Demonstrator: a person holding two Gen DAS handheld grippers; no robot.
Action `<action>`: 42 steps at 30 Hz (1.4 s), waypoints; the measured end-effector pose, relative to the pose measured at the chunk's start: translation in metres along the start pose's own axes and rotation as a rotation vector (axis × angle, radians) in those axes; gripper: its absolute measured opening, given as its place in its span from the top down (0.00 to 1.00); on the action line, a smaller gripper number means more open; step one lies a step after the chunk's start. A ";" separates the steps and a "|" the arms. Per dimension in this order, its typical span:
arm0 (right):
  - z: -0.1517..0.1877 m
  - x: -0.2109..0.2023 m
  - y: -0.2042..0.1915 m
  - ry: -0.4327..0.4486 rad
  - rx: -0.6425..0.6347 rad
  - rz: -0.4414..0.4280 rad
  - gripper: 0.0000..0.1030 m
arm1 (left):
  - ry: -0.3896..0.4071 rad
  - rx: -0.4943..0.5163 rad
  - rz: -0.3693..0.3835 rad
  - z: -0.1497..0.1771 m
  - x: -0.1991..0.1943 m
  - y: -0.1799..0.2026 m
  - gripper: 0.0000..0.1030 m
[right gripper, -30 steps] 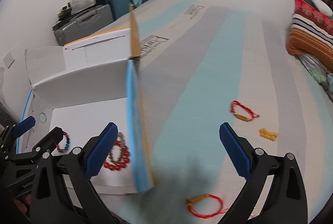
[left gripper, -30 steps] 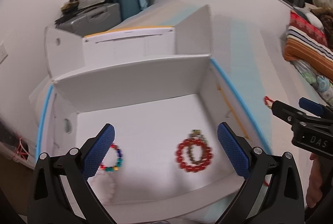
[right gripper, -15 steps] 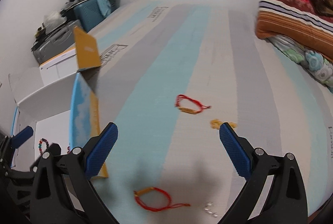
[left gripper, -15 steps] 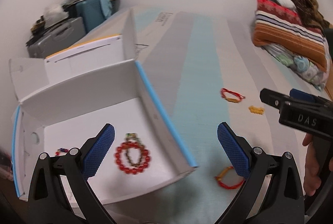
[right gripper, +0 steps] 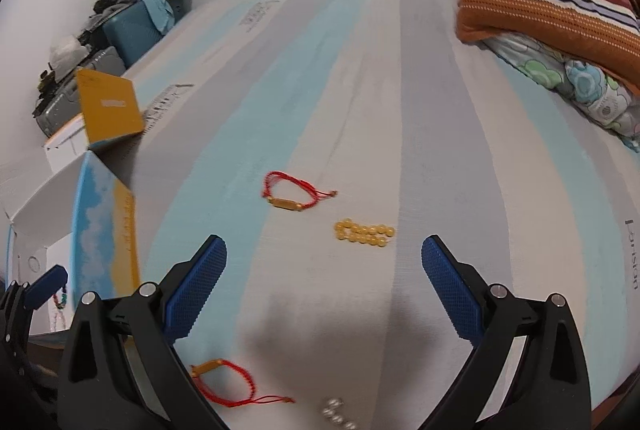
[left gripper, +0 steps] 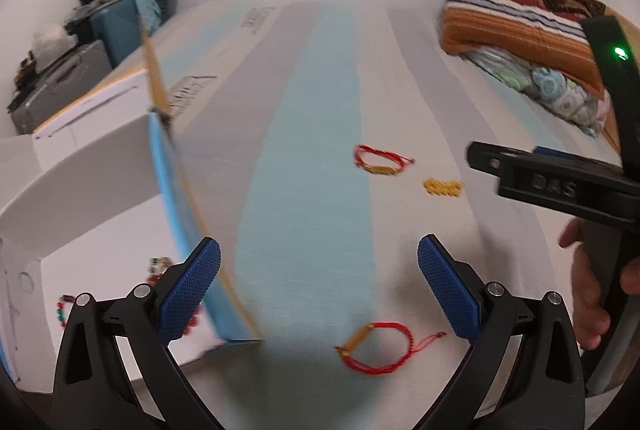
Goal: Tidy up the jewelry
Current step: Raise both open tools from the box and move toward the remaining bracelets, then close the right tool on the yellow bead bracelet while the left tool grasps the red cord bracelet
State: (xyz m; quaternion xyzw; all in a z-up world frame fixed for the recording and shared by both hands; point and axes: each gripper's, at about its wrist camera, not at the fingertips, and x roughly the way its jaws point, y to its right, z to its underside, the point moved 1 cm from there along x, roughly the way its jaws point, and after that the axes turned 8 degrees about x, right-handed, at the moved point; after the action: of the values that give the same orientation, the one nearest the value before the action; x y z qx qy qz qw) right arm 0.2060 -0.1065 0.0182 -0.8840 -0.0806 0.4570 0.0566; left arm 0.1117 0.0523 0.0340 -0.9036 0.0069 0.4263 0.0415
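Note:
My left gripper (left gripper: 318, 282) is open and empty above a near red cord bracelet (left gripper: 374, 348) on the striped bed cover. My right gripper (right gripper: 324, 280) is open and empty, just short of a yellow bead bracelet (right gripper: 364, 232). A far red cord bracelet with a gold bar (right gripper: 294, 192) lies beyond it; it also shows in the left wrist view (left gripper: 380, 160). The near red bracelet (right gripper: 224, 382) and some small silver beads (right gripper: 336, 412) lie below my right gripper. The white open box (left gripper: 92, 190) at left holds a multicoloured bead bracelet (left gripper: 62, 310) and a red bead bracelet, partly hidden by my left finger.
Folded striped blankets (right gripper: 552, 10) are piled at the back right of the bed. Suitcases (left gripper: 72, 78) and clutter stand beyond the box at the back left. The box's orange flap (right gripper: 108, 110) stands upright. The right gripper body (left gripper: 560, 186) shows in the left wrist view.
Both grippers have swung right, away from the box interior and over the bed cover. The loose bracelets on the bed have come into view. Both stay open.

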 end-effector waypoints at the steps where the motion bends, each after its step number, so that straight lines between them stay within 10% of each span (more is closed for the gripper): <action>1: 0.000 0.005 0.003 -0.010 0.001 0.008 0.09 | -0.007 0.009 0.007 0.000 0.004 0.005 0.06; 29: -0.004 0.111 0.035 -0.175 -0.003 0.067 0.09 | -0.174 0.084 0.064 0.040 0.064 0.079 0.06; 42: 0.000 0.127 0.033 -0.206 -0.027 0.074 0.24 | -0.231 0.056 0.033 0.054 0.091 0.070 0.09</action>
State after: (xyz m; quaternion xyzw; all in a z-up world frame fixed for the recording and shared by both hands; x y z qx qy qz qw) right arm 0.2818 -0.1138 -0.0889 -0.8353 -0.0594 0.5462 0.0189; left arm 0.1241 -0.0114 -0.0750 -0.8468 0.0289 0.5277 0.0603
